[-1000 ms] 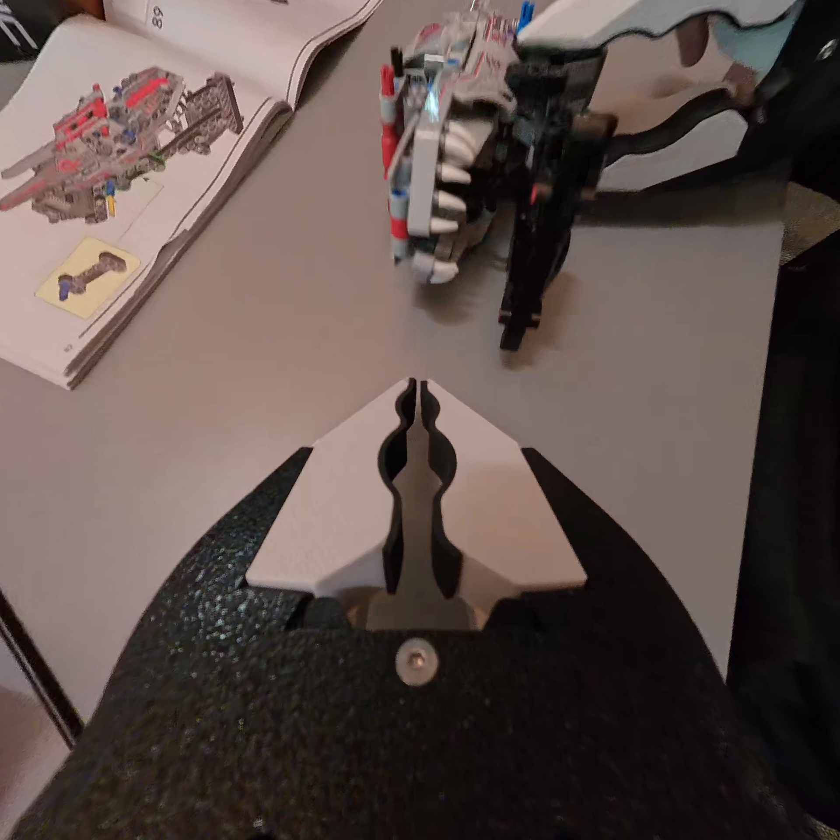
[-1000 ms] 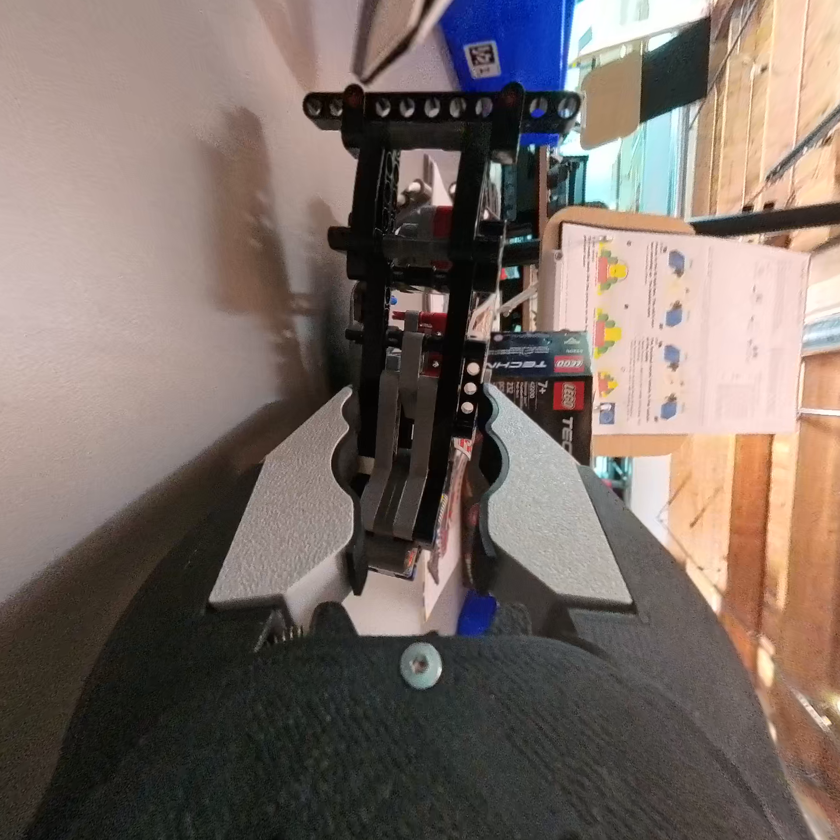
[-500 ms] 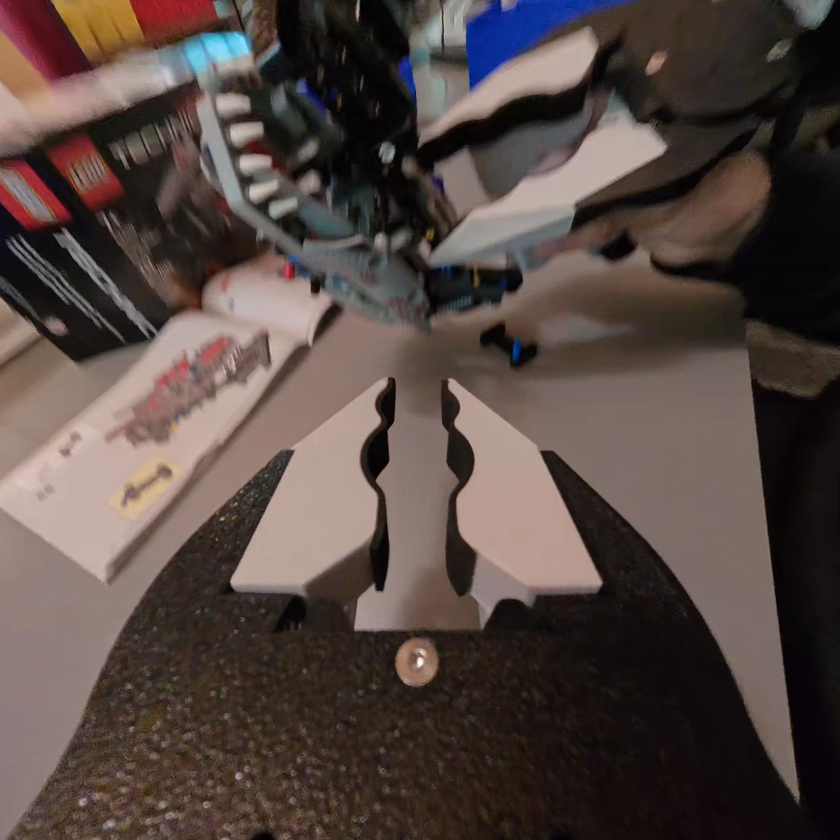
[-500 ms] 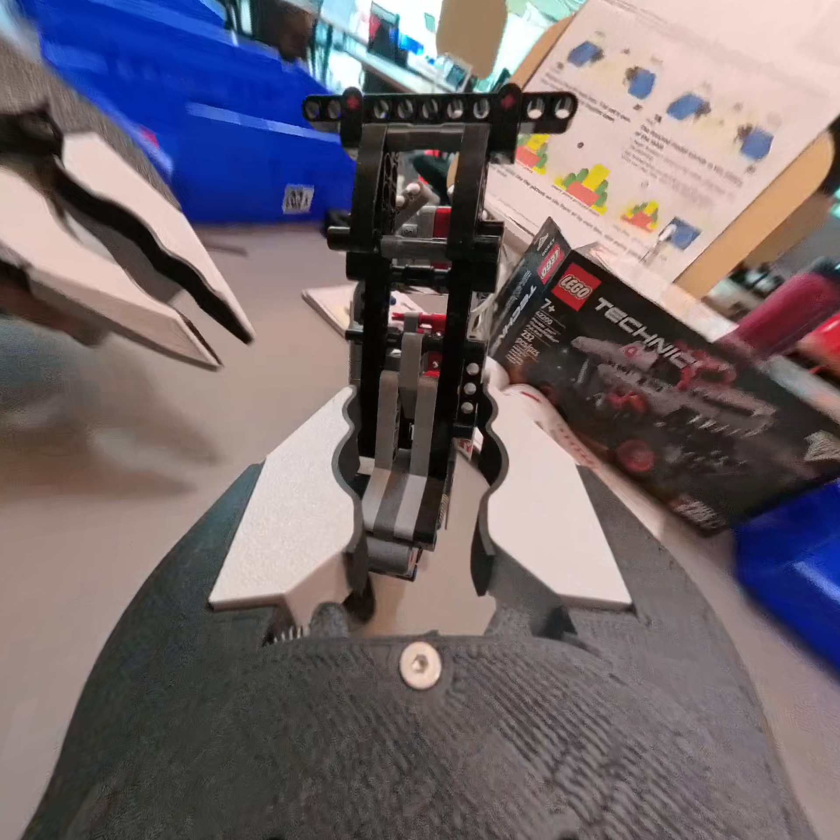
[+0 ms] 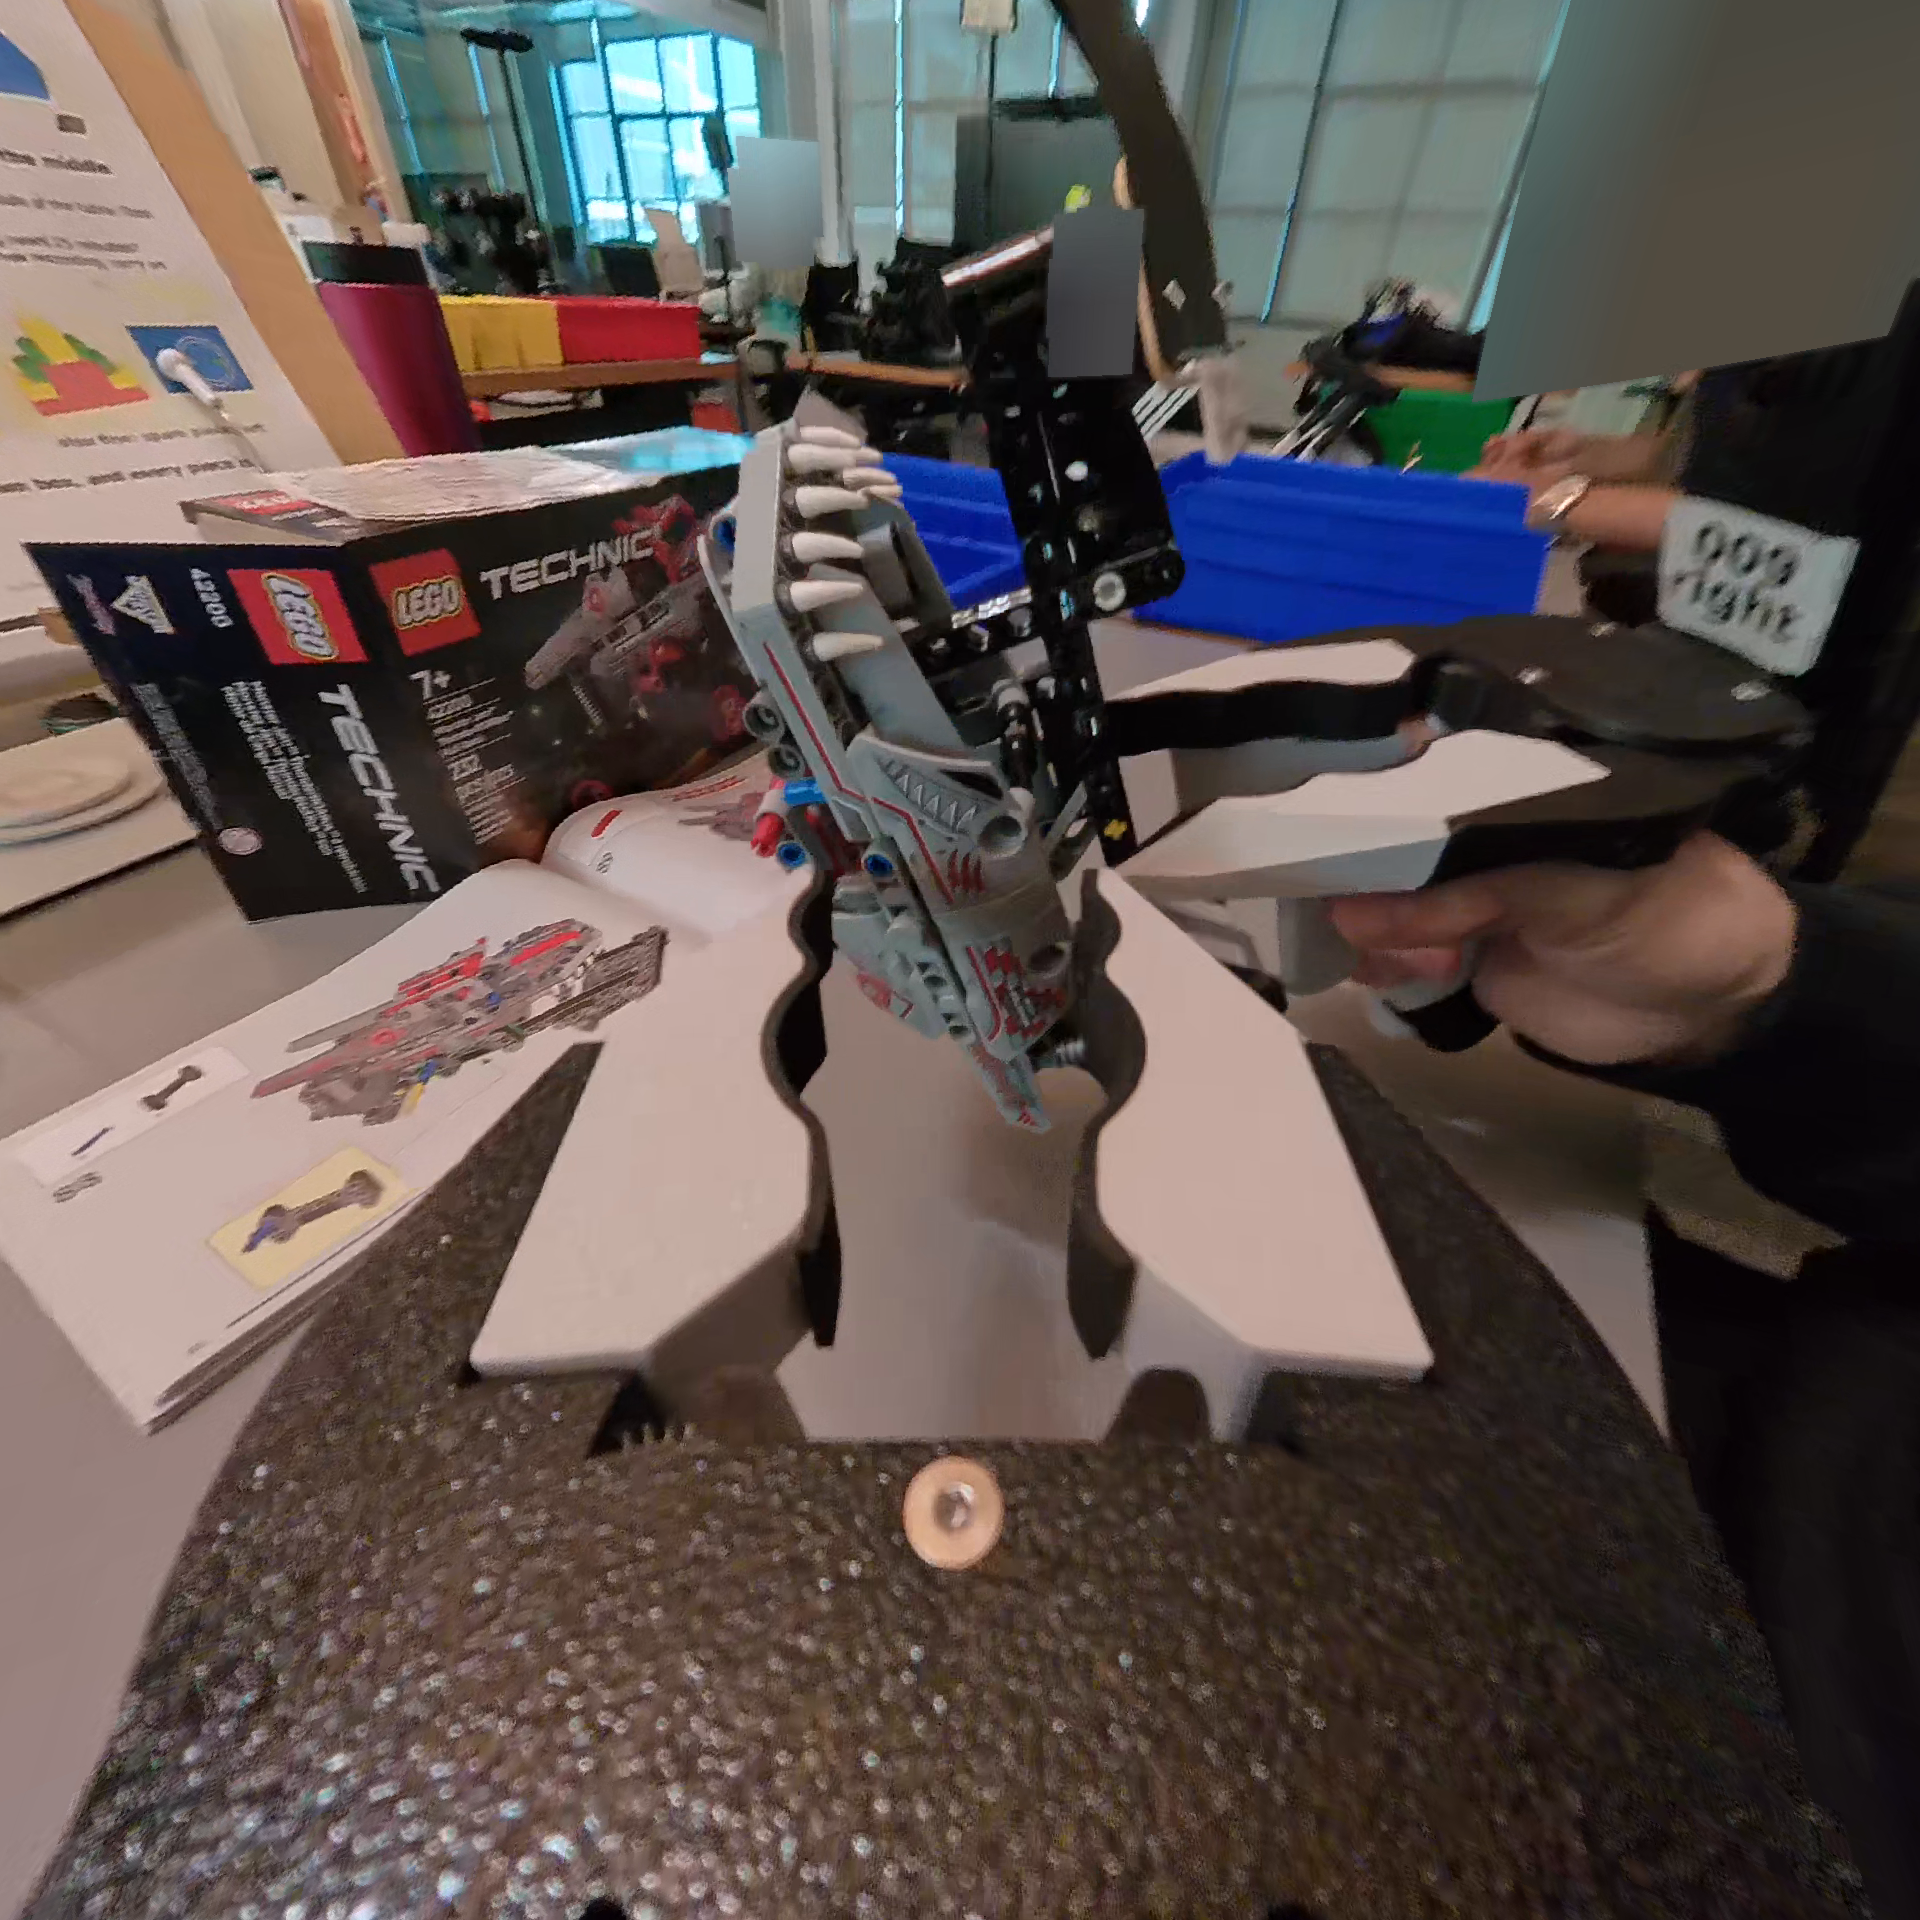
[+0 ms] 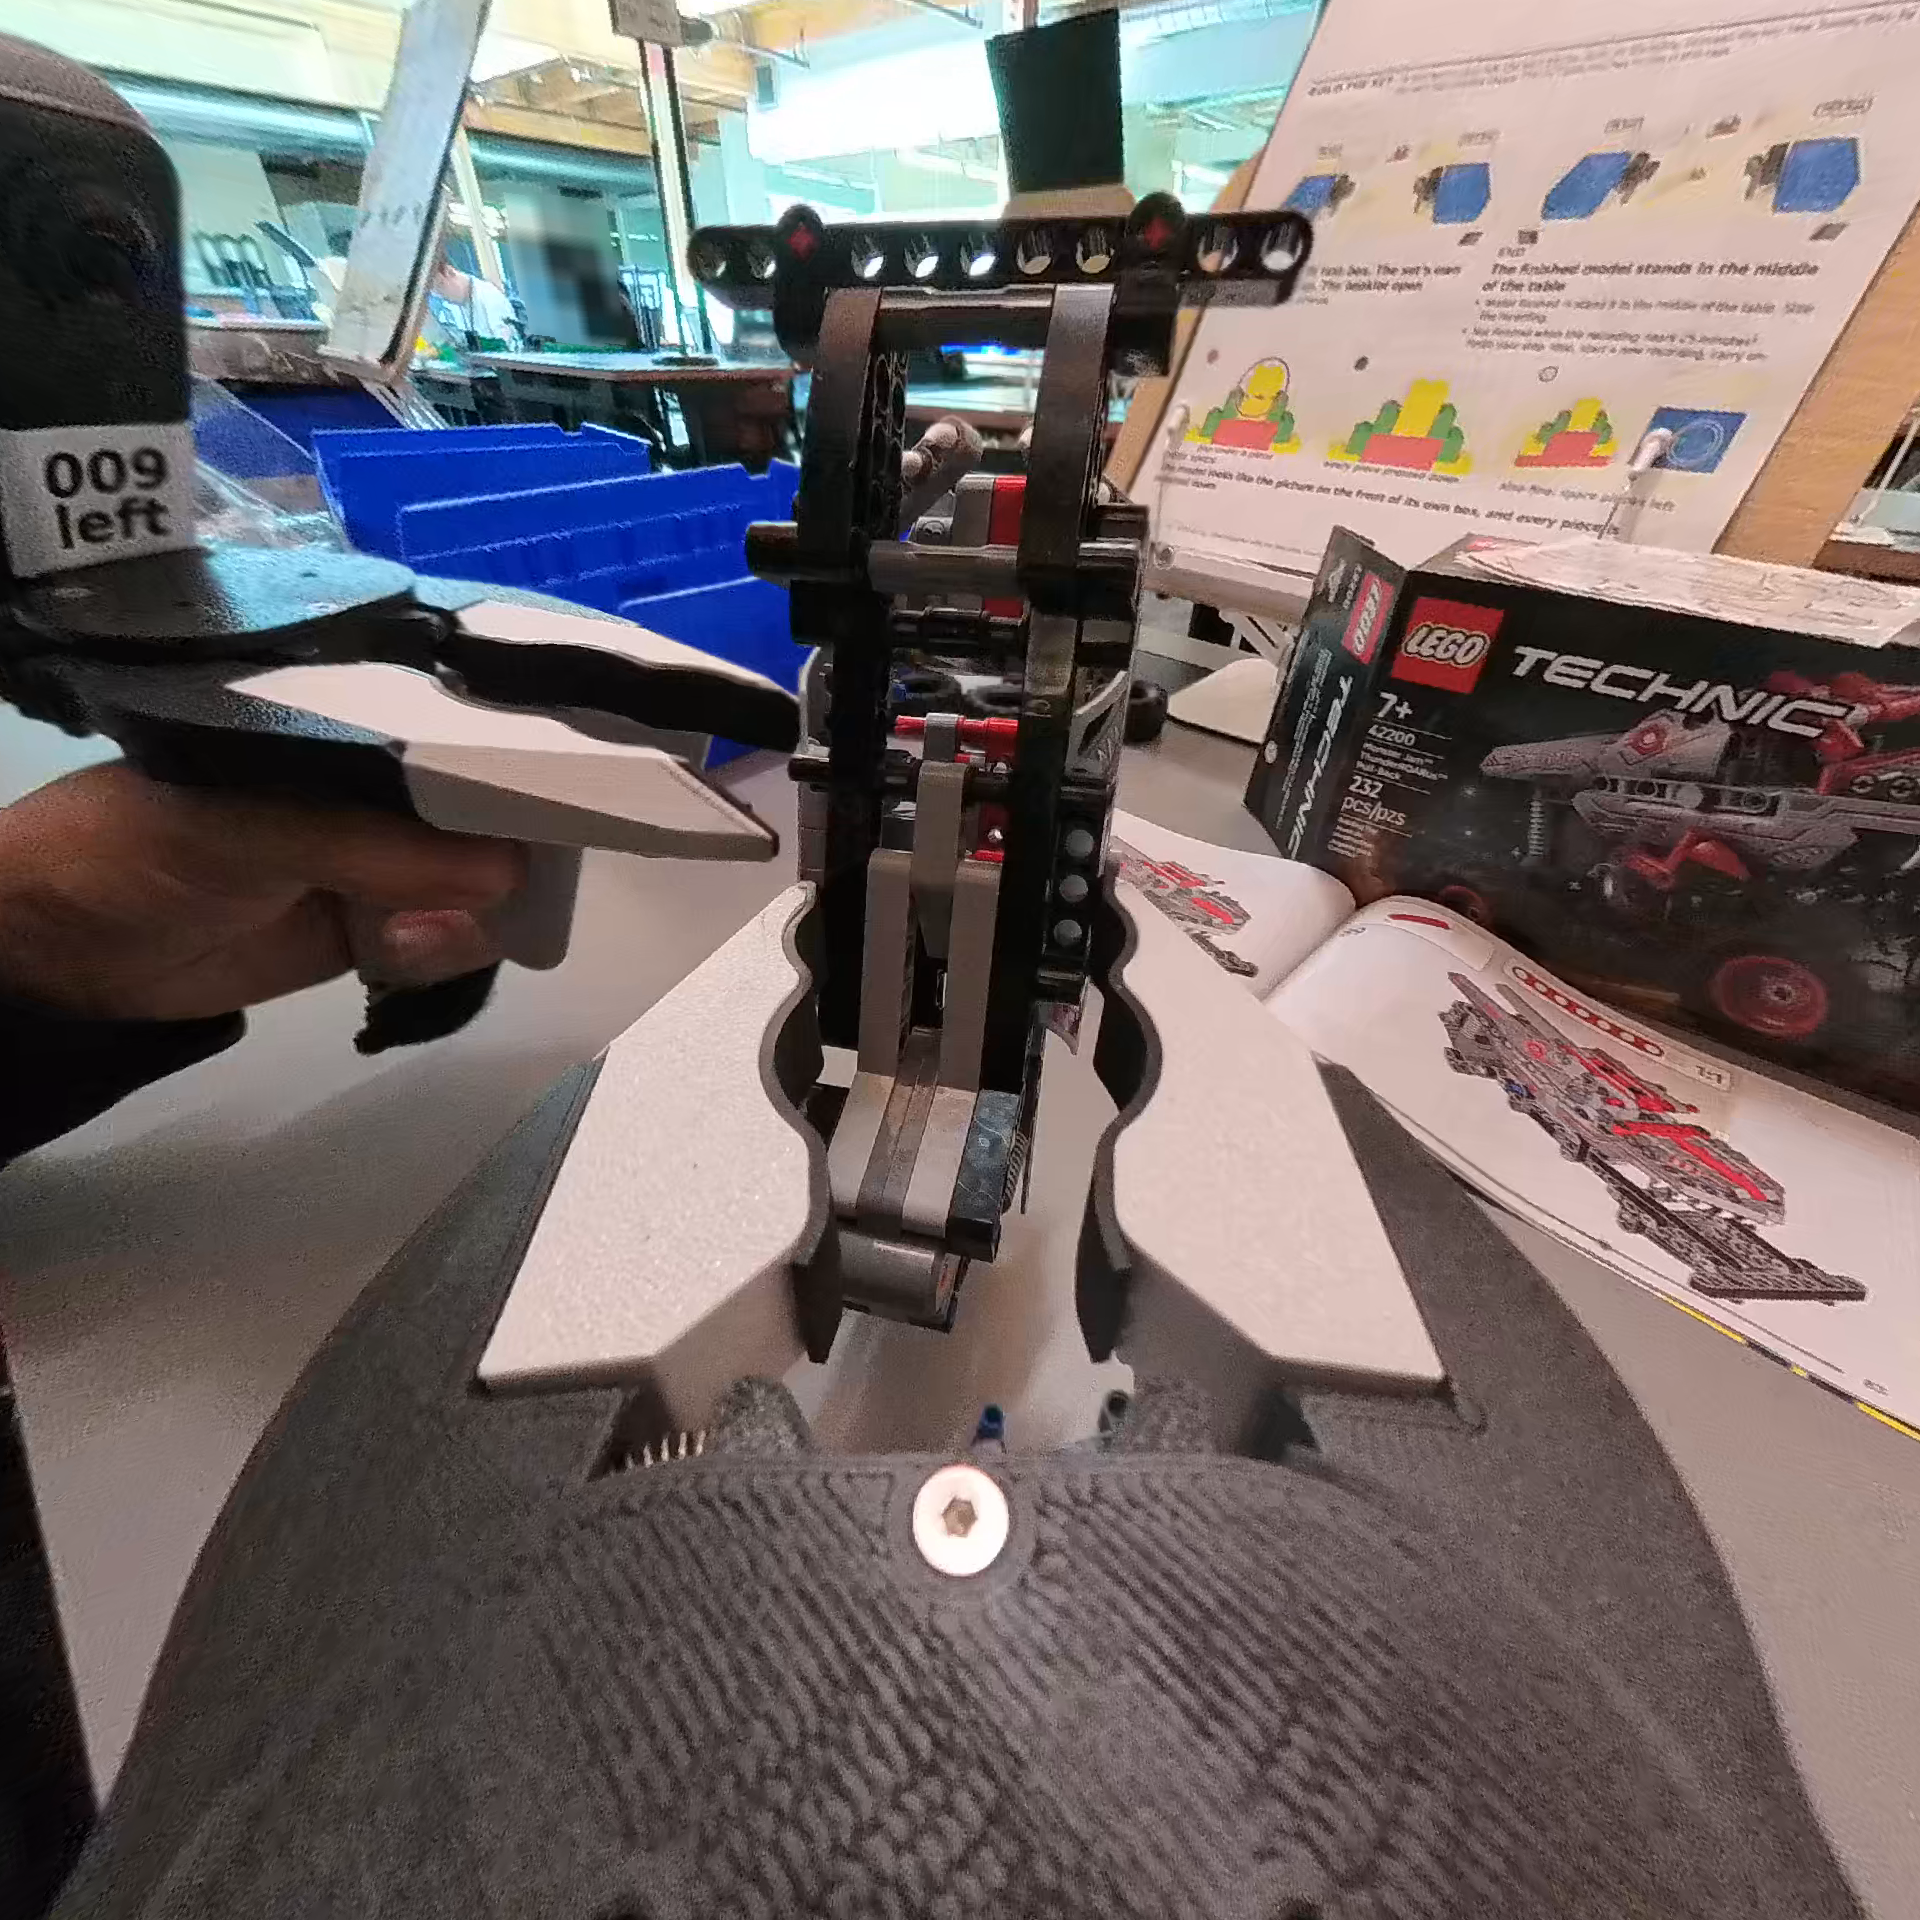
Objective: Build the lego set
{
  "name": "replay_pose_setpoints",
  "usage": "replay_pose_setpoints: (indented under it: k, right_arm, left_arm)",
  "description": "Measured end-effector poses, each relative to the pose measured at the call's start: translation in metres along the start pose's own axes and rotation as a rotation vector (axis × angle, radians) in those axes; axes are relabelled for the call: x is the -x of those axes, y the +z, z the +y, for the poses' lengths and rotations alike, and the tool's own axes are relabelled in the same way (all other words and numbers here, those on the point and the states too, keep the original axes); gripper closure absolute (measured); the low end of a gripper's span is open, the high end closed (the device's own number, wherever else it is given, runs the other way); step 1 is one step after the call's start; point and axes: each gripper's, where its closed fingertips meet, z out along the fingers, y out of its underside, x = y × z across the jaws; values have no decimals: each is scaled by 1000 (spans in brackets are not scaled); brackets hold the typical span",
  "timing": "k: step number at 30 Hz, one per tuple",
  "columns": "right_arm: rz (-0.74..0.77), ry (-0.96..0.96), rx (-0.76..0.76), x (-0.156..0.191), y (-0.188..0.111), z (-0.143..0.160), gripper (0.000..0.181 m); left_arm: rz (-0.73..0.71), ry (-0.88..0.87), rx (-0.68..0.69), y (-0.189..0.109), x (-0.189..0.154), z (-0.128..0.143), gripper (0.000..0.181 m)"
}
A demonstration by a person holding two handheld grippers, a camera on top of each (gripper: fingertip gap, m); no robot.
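Observation:
The part-built lego model [image 5: 935,790] has a grey toothed body with red marks and a black beam frame. It is held upright in the air above the grey table [image 5: 104,987]. My right gripper [image 6: 956,935] is shut on the black frame of the model [image 6: 956,727] near its lower end. In the left wrist view the right gripper [image 5: 1132,800] comes in from the right. My left gripper [image 5: 956,904] is open, and the model's grey pointed end hangs between its fingers. In the right wrist view the left gripper [image 6: 774,779] reaches the model's left side.
The open instruction booklet [image 5: 312,1122] lies on the table to the left, also in the right wrist view [image 6: 1558,1122]. The set's box [image 5: 416,686] stands behind it. Blue bins [image 5: 1340,540] and a poster board [image 6: 1558,260] stand at the back.
My right gripper has lifted the model off the table and turned it upright. My left gripper has opened from shut and moved up to the model's grey end.

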Motion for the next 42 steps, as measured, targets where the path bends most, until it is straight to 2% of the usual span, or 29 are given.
replay_pose_setpoints:
  k: [3, 11, 16, 18, 20, 21, 23, 26, 29, 31, 34, 38, 42]
  right_arm:
    - [-19, 17, -30, 7, 0, -3, 131]
    - [-16, -9, -88, 24, 3, -4, 131]
    - [-82, 20, -83, 26, 5, 9, 130]
    - [-128, 44, -86, 26, 4, 11, 129]
    - [-142, 72, -57, 22, 6, 16, 122]
    - [-159, 83, -33, 23, 9, 19, 108]
    - [-175, 95, 8, 23, 11, 24, 103]
    - [-207, 129, -11, 22, 6, 21, 108]
    - [-192, 258, -60, 11, 2, 12, 112]
    - [-174, 312, -21, 9, 7, 20, 110]
    - [-188, 388, -48, 8, 9, 20, 113]
    - [-183, 300, -83, 12, 9, 13, 114]
    - [-118, 231, -101, 12, 6, 8, 114]
  left_arm:
    - [14, -32, -42, -4, 1, -8, 137]
    - [1, 28, -38, -9, -1, -11, 145]
    - [-46, 194, 23, -9, -4, -6, 146]
    - [-26, 193, 102, -7, -4, 6, 146]
    - [-18, 188, 141, -3, -5, 12, 146]
    - [-8, 188, 136, -1, -7, 12, 147]
    - [4, 186, 165, 1, -9, 14, 147]
    - [51, 207, 196, 1, -10, 15, 147]
    - [91, 212, 237, 1, -13, 20, 148]
    - [108, 218, 258, 4, -15, 24, 147]
    - [110, 254, 252, 4, -13, 22, 148]
    - [117, 291, 263, -2, -16, 20, 147]
    - [58, 324, 309, -10, -14, 24, 146]
